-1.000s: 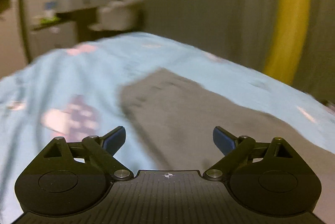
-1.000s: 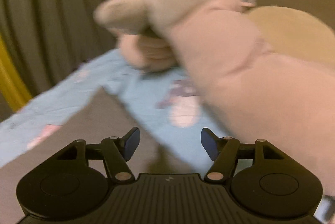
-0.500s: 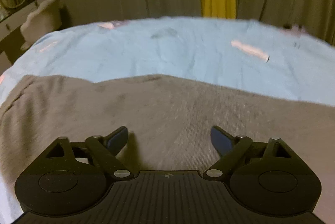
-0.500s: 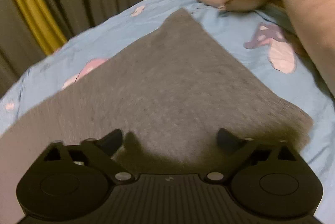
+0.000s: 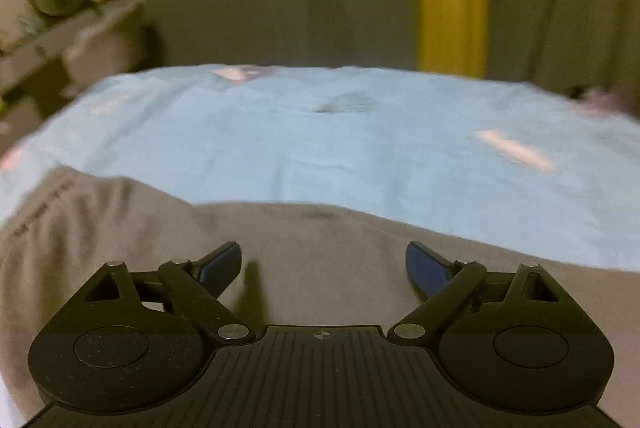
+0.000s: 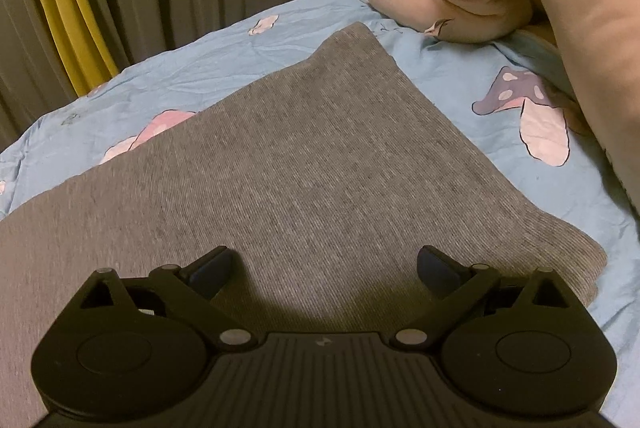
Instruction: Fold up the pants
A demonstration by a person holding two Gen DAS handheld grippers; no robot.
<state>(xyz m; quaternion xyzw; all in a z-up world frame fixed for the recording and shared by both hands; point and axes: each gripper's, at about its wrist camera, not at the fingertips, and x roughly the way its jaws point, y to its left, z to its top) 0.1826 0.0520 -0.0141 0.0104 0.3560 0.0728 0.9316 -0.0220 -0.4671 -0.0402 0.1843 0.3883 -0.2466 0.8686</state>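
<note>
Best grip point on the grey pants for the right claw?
Take the near right corner of the pants: two edges meet there on the bedsheet, free to pinch. Bring the open right claw in low from the right, one finger sliding under the edge.

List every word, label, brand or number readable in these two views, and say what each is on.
No text reads clearly.
Dark print along the hem of the grey knit pants: too blurred to read.
Small emblem on the right gripper body: a logo, no letters.
Blue mushroom-print bedsheet: pictures only.
</note>
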